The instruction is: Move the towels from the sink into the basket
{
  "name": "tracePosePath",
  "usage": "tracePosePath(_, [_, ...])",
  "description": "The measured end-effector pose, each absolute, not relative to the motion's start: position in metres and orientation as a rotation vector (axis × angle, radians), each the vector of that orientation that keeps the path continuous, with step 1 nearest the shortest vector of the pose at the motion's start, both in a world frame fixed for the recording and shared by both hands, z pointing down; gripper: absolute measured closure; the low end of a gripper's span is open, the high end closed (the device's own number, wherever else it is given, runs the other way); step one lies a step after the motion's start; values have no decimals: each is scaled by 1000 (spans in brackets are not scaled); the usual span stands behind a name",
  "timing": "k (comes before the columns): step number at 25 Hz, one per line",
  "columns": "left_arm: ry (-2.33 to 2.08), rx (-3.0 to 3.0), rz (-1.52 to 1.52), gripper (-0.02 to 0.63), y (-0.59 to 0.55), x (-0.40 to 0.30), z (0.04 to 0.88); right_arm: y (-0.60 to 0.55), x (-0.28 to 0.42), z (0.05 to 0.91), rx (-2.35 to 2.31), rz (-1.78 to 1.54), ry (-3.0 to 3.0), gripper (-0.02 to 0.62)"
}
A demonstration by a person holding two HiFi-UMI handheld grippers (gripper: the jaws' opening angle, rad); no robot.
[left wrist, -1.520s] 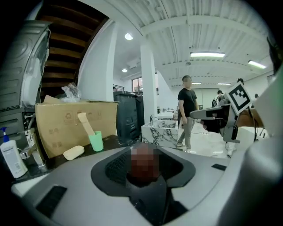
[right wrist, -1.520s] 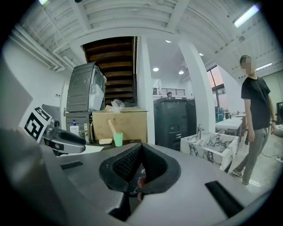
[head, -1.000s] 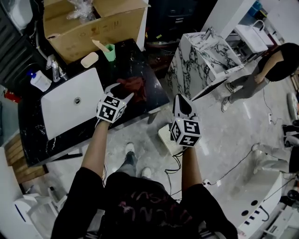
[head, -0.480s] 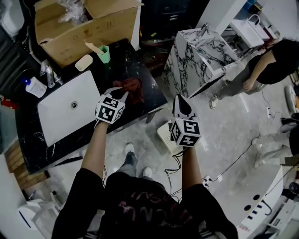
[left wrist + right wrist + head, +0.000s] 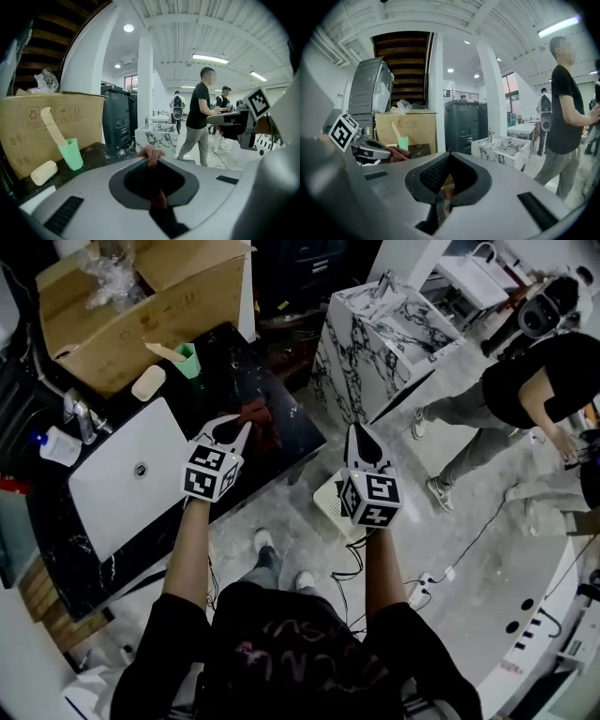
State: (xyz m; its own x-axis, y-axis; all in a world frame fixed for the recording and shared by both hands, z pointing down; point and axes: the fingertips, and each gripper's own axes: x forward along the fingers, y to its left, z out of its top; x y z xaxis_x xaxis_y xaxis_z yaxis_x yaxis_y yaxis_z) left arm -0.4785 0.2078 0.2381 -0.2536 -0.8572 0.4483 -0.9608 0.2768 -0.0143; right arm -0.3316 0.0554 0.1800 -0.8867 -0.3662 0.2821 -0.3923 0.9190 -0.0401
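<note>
A red-brown towel (image 5: pixel 265 420) lies bunched on the black marble counter (image 5: pixel 281 442), right of the white sink (image 5: pixel 122 479). My left gripper (image 5: pixel 243 427) is at the towel's left edge. Its jaws are closing, with a fold of the towel (image 5: pixel 152 153) pinched between the tips. The sink basin looks empty. My right gripper (image 5: pixel 362 433) hangs shut and empty over the floor, above a white basket (image 5: pixel 328 509) that it partly hides. In the right gripper view the towel (image 5: pixel 396 153) shows at the left gripper's tip.
A cardboard box (image 5: pixel 141 306), a green cup (image 5: pixel 188 360) with a brush, a soap bar (image 5: pixel 147 382) and a tap (image 5: pixel 77 413) stand behind the sink. A marble-patterned block (image 5: pixel 375 334) stands to the right. People (image 5: pixel 525 381) stand on the floor at right, with cables (image 5: pixel 469 549) nearby.
The left gripper's jaws have gone from wide open to closed on the towel's edge. The right gripper has held its place. The people at right have shifted.
</note>
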Motion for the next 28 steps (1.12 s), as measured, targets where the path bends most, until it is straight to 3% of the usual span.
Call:
tracePosePath(12, [-2061,1962,389,568,128,-435,209,15,-249,171,937,149,-2728,580])
tracePosePath(28, [-1734,2273,436,568,-1,-274,214,-55,-47,185,1423,271,-2531,580])
